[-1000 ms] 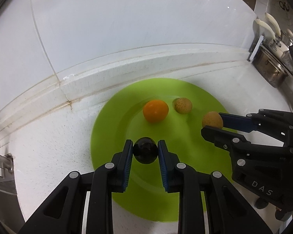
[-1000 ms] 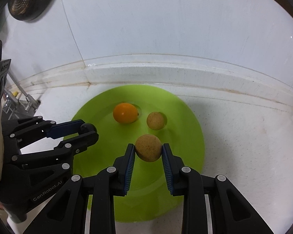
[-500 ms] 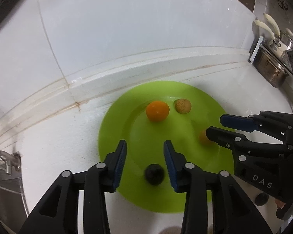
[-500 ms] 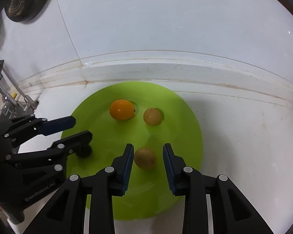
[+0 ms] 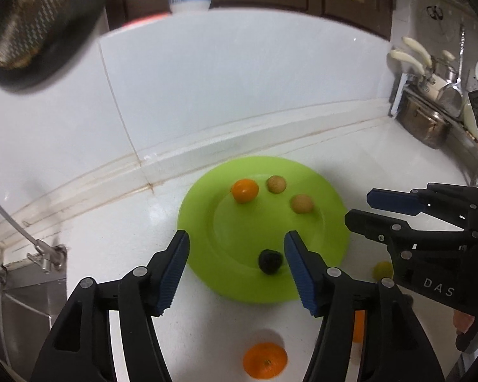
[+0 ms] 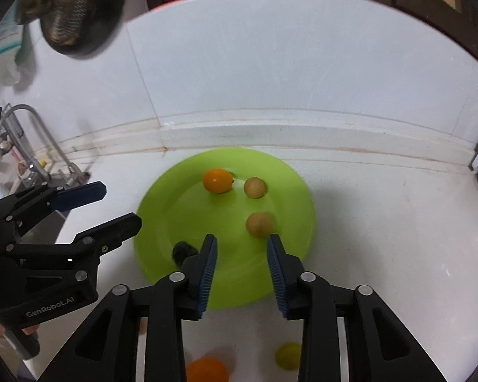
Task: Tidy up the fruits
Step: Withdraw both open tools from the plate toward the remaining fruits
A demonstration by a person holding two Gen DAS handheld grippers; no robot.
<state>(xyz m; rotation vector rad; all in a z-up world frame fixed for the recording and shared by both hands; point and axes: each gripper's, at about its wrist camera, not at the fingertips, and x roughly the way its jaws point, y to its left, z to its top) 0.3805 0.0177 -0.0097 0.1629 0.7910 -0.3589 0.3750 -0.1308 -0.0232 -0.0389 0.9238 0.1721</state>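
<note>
A green plate [image 5: 322,187] [image 6: 162,222] lies on the white counter. On it are an orange kumquat [image 5: 244,190] [image 6: 217,180], two tan round fruits [image 5: 276,184] [image 5: 301,204] [image 6: 254,187] [image 6: 259,224] and a dark round fruit [image 5: 271,261] [image 6: 182,251]. My left gripper [image 5: 235,267] is open and empty, above the plate's near edge, with the dark fruit between its fingers further off. My right gripper [image 6: 241,269] is open and empty, just short of the nearer tan fruit. Each gripper also shows in the other's view [image 5: 366,207] [image 6: 114,205].
On the counter in front of the plate lie a mandarin [image 5: 264,359] [image 6: 207,370] and a small yellow fruit [image 5: 382,270] [image 6: 288,355]. A tiled wall is behind. A sink with a tap [image 6: 41,149] is on the left, a metal pot [image 5: 427,121] at right.
Both grippers let go of their fruits onto the plate, opened wider and pulled back and up. The dark fruit and the tan fruit now lie on the plate.
</note>
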